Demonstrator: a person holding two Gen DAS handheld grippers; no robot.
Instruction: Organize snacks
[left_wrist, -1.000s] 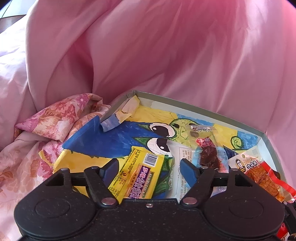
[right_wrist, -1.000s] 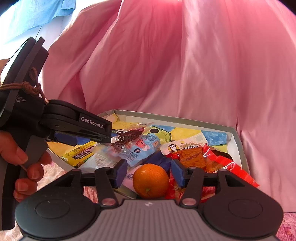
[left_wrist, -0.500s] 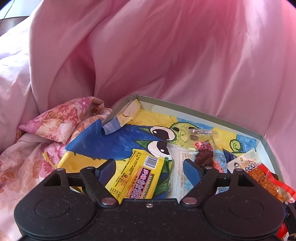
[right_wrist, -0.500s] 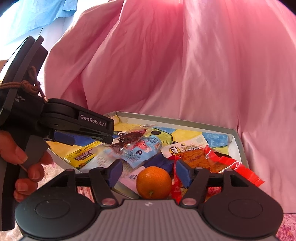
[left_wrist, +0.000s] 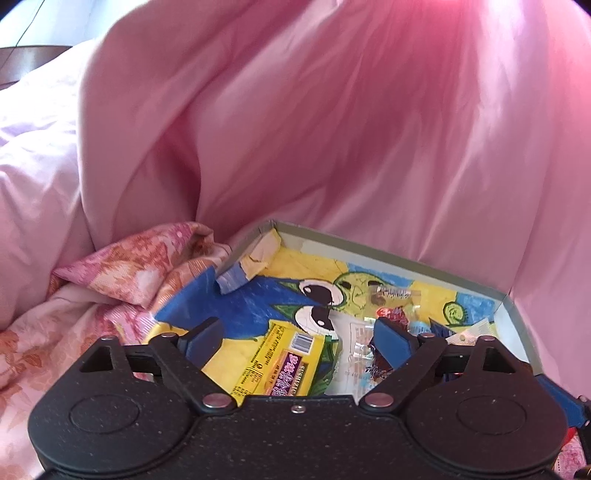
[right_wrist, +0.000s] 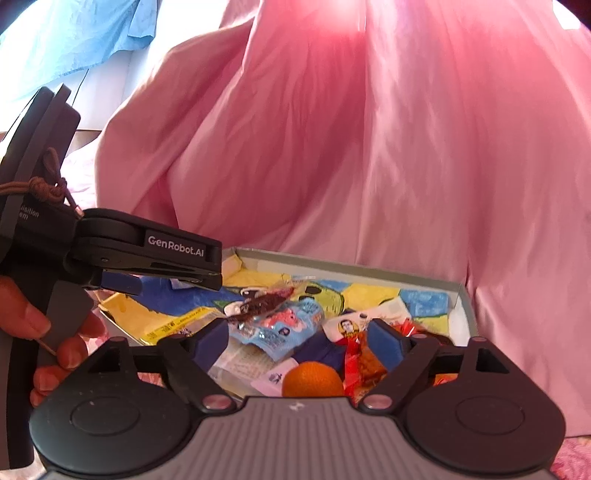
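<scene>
My left gripper (left_wrist: 297, 338) is wide apart and has just been opening; it pinches nothing. Below it, inside the box (left_wrist: 388, 254), lies the yellow snack pack (left_wrist: 284, 363). My right gripper (right_wrist: 295, 339) is wide apart too and has also just been opening, with nothing squeezed in it. The orange (right_wrist: 312, 380) sits at the box's near edge, loose between the blue pads (right_wrist: 384, 343). The blue snack bag (right_wrist: 284, 326) lies in the box's middle. My hand (right_wrist: 44, 343) holds the left tool beside the box.
</scene>
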